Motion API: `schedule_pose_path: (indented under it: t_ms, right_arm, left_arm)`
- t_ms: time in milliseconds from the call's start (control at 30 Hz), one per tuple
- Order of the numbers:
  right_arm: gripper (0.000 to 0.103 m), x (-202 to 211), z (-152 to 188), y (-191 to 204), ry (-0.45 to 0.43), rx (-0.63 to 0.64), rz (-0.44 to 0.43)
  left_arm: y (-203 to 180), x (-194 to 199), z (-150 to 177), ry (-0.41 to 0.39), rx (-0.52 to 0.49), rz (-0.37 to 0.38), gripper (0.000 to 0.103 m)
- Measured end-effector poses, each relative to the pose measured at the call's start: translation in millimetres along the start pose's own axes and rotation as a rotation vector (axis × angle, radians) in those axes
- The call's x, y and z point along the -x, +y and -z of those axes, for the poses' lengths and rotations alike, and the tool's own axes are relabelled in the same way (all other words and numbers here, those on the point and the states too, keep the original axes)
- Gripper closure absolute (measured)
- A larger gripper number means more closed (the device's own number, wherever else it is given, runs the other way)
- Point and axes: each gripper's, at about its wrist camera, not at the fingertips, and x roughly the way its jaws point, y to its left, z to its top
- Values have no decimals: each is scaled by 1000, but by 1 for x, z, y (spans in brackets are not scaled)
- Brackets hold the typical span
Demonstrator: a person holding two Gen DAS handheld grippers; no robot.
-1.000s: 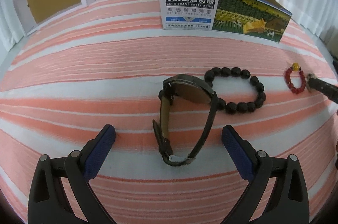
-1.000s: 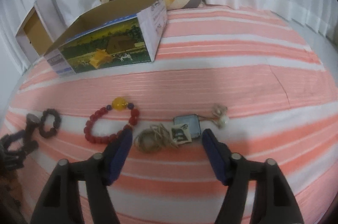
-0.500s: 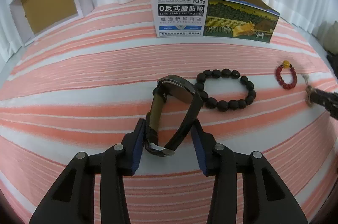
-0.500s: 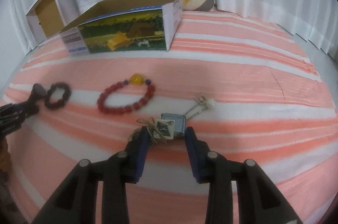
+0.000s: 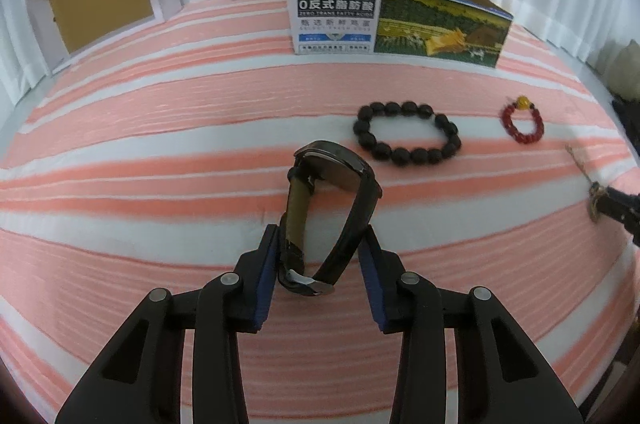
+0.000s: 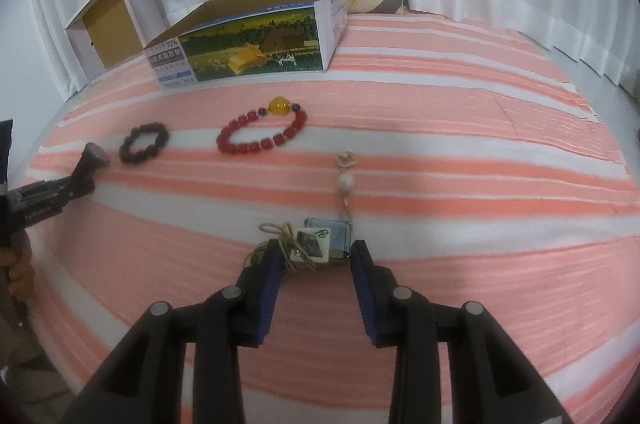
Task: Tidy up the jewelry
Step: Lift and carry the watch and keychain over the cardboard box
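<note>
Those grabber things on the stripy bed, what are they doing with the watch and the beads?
A person is tidying jewelry with a grabber in each hand. The left gripper has just squeezed shut on the black watch by its strap. The right gripper has closed on the square pendant and its cord. The black bead bracelet and red bead bracelet still lie on the bedspread, in front of the open box.

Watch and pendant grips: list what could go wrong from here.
1. The left gripper, whose jaws have just been closing, pinches the watch only by its strap loop near the clasp; the heavy case may swing or slip.
2. The right gripper, its jaws also just closed in, holds the blue pendant; its cord trails across the bedspread and may snag.
</note>
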Motion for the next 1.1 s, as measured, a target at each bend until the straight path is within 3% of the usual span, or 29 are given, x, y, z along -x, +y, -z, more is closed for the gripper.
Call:
schedule_pose_path:
  t_ms: [100, 167, 267, 433, 567, 633, 733, 767, 800, 833, 867, 933, 1100]
  right_arm:
    - [67, 3, 5, -2, -10, -1, 11]
    - [61, 3, 6, -3, -8, -7, 6]
    - [53, 4, 6, -1, -10, -15, 4]
    - [47, 4, 10, 5, -2, -38, 42]
    - [35, -3, 5, 11, -8, -73, 72]
    - [35, -10, -1, 17, -6, -82, 95]
    - [33, -17, -9, 22, -7, -110, 126]
    - [33, -19, -11, 22, -2, -118, 134]
    - [34, -20, -12, 22, 1, -124, 137]
    - [39, -19, -13, 21, 0, -131, 146]
    - [57, -19, -12, 20, -1, -128, 159]
    - [69, -15, -10, 16, -9, -126, 153]
    - [72, 7, 1, 11, -61, -119, 93]
  left_arm:
    - [-3, 1, 3, 0, -13, -9, 61]
    - [-3, 1, 3, 0, -12, -11, 56]
    - [1, 3, 2, 3, 3, -11, 39]
    - [6, 6, 7, 9, 14, 8, 26]
    - [4, 0, 5, 22, 16, 19, 22]
    - [0, -6, 1, 28, 5, 16, 19]
    - [-4, -10, -5, 38, -2, 15, 23]
    - [-4, -10, -7, 37, 0, 17, 38]
    - [-5, -10, -8, 32, -3, 18, 48]
    - [-5, -9, -10, 28, -14, 13, 55]
    - [-4, -9, -10, 30, -11, 22, 58]
    - [-2, -7, -9, 23, 2, 25, 61]
    - [-2, 1, -3, 17, 12, 29, 65]
